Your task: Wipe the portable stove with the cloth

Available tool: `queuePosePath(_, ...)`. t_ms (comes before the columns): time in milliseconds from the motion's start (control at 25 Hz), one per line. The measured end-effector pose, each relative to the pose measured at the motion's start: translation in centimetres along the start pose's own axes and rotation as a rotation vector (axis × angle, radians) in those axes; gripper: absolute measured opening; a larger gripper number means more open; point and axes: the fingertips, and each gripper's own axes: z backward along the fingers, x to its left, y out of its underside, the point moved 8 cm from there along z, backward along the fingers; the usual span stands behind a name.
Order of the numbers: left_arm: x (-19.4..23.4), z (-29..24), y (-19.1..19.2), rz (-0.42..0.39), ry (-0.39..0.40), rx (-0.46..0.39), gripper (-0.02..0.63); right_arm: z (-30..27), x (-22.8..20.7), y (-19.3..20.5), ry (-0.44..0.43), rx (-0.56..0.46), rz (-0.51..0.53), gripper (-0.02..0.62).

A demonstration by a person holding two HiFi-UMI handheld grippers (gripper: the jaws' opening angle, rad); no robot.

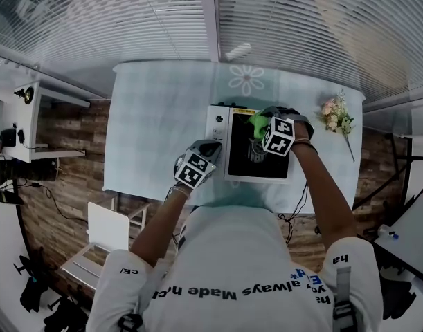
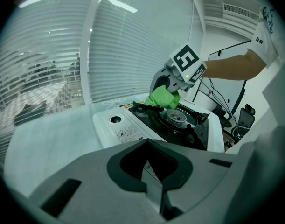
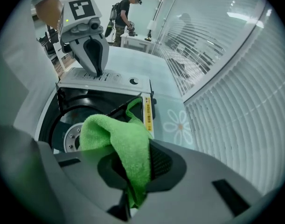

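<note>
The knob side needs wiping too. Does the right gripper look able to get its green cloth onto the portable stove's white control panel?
Probably yes. The right gripper holds the green cloth right beside the white control panel; only the left gripper, resting on the panel's end nearest the person, covers part.

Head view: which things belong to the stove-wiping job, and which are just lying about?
Job: portable stove; green cloth; right gripper, shut on the cloth; left gripper, jaws together, at the stove's control side.
Lying about: flower sprig on the table; white stool on the floor; person in the background.
</note>
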Motion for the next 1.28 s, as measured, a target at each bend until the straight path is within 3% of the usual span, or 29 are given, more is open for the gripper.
queuePosePath(280, 0.0, 0.0, -0.1, -0.004, -0.001, 0.001, 0.011, -1.0, 0.8, -3.7, 0.008, -0.053, 0.044, 0.026)
queuePosePath(480, 0.0, 0.1, -0.1, -0.003, -0.002, 0.001, 0.011, -1.0, 1.0, -4.0, 0.020, -0.086, 0.057, 0.026)
queuePosePath(640, 0.0, 0.0, -0.1, 0.001, 0.002, 0.000, 0.011, 1.0, 0.1, -4.3, 0.100, -0.109, 0.032, 0.026)
queuePosePath(800, 0.0, 0.0, 0.0, 0.000, 0.000, -0.002, 0.011, 3.8, 0.4, -6.9, 0.171, -0.196, 0.033, 0.026)
queuePosePath(1040, 0.0, 0.0, 0.0, 0.001, 0.001, -0.001, 0.011, 0.7, 5.0, -9.3, 0.102, -0.192, 0.121, 0.026)
queuePosePath(1280, 0.0, 0.1, 0.0, -0.001, 0.001, -0.003, 0.011, -0.8, 5.9, -9.6, 0.075, -0.150, 0.070, 0.026)
